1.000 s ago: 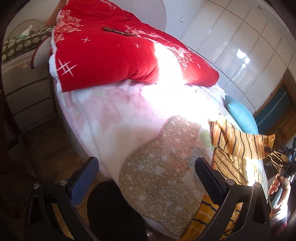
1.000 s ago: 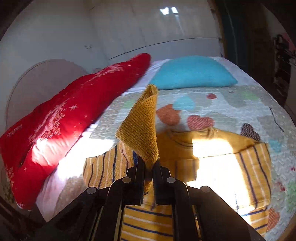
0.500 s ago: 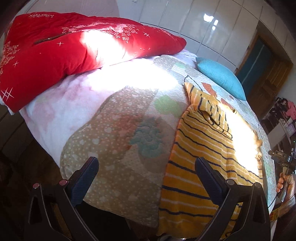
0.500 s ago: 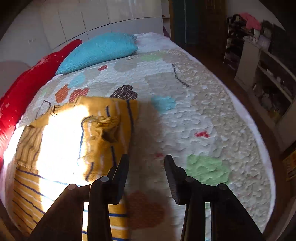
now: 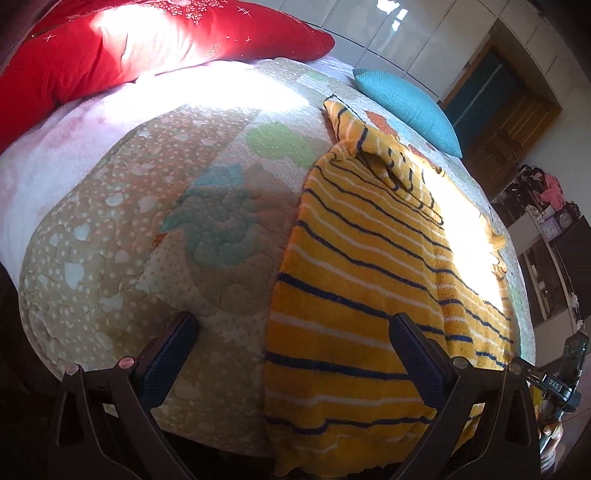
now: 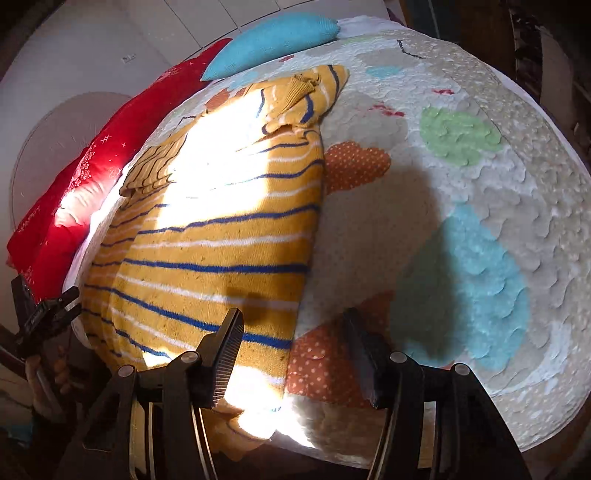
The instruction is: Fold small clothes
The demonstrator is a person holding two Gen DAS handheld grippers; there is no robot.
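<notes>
A small yellow sweater (image 5: 362, 280) with blue and white stripes lies flat on the quilted bed (image 5: 155, 206), both sleeves folded in over its body. It also shows in the right wrist view (image 6: 221, 236). My left gripper (image 5: 291, 343) is open and empty over the sweater's hem, at its left edge. My right gripper (image 6: 295, 343) is open and empty over the hem at its right edge. The hem hangs a little over the bed's near edge.
A red quilt (image 5: 129, 40) lies bunched along the far side of the bed. A teal pillow (image 5: 406, 107) sits at the head. White wardrobe doors (image 5: 388, 29) stand behind. Shelves with clutter (image 5: 546, 221) stand to the right of the bed.
My right gripper let go of the sleeve cuff, which now lies folded on the sweater. Both grippers have moved back to the hem end of the sweater.
</notes>
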